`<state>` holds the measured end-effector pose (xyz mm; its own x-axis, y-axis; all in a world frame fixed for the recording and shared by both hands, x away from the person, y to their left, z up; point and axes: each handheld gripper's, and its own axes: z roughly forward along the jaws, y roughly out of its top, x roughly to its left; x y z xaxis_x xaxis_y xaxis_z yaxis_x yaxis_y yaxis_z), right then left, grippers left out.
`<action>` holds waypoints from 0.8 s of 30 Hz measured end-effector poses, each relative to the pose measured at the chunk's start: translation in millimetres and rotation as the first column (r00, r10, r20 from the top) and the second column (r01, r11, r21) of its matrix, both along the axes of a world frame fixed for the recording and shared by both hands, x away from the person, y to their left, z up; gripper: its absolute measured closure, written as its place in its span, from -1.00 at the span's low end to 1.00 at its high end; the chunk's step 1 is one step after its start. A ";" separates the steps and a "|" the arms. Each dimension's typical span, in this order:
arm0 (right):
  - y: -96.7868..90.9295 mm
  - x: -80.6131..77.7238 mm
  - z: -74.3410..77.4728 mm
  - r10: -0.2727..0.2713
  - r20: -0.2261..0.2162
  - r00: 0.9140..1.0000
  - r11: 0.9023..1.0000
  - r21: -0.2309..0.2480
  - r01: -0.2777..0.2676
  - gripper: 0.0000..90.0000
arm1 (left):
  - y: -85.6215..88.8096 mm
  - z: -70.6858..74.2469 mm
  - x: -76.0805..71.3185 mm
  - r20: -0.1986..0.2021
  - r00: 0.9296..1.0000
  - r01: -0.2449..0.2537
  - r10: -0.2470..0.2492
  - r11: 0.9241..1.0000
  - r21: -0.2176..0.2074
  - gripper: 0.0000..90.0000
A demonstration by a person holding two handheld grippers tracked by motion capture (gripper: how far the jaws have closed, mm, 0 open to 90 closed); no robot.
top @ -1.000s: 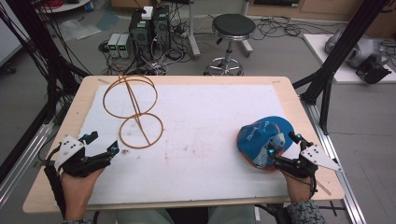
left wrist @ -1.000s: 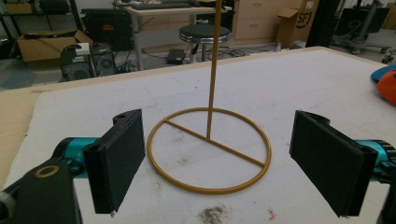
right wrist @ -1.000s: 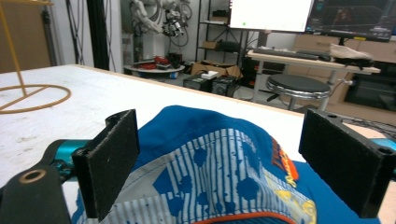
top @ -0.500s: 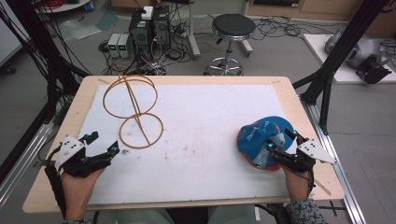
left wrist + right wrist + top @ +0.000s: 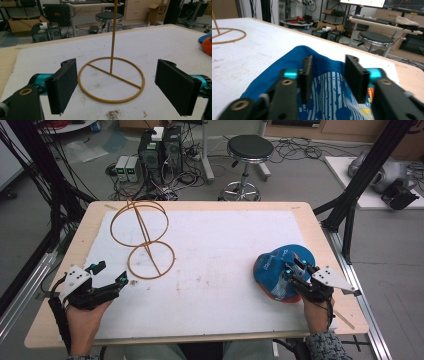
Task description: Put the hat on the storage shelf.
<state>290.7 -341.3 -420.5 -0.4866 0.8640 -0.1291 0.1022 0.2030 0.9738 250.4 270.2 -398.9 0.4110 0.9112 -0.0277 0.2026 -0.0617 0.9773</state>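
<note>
While the right gripper (image 5: pixel 291 271) sits over the near edge of the blue cap (image 5: pixel 275 265), its jaws have just been closing around a fold of the cap's fabric, though a gap shows between the pads and I cannot tell if they press it; the cap lies well to the right of the yellow wire stand (image 5: pixel 145 237), whose base ring is just ahead of the released left gripper (image 5: pixel 112 275), on the white mat (image 5: pixel 220 250)

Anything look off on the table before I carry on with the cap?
Nothing is damaged or spilled. The blue cap lies crumpled near the table's right edge, the right gripper closing over its fabric. The yellow wire stand is upright. Only small dirt smudges mark the white mat.
</note>
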 end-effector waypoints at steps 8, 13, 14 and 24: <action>2.6 0.1 4.3 -0.007 -0.020 1.000 1.000 -0.026 0.006 0.93 | 1.8 0.4 -0.5 0.000 1.000 -0.004 0.004 1.000 -0.001 -0.58; 2.8 0.5 7.7 -0.003 -0.019 1.000 1.000 -0.007 0.003 0.96 | 3.4 0.6 -0.5 0.001 1.000 -0.009 0.009 1.000 -0.002 -0.58; 3.3 0.9 8.7 -0.003 -0.017 1.000 1.000 -0.005 0.002 0.96 | 3.5 0.7 -0.7 0.000 1.000 -0.009 0.009 1.000 -0.002 -0.58; 8.6 7.5 22.0 -0.008 -0.014 1.000 0.998 0.056 0.009 0.96 | 3.9 1.8 -0.8 0.003 1.000 -0.009 0.009 1.000 -0.005 -0.58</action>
<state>298.1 -332.7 -398.5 -0.4807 0.8737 -0.0740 0.1171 0.1476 0.9821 249.6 274.1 -397.1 0.4030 0.9147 -0.0308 0.1999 -0.0552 0.9783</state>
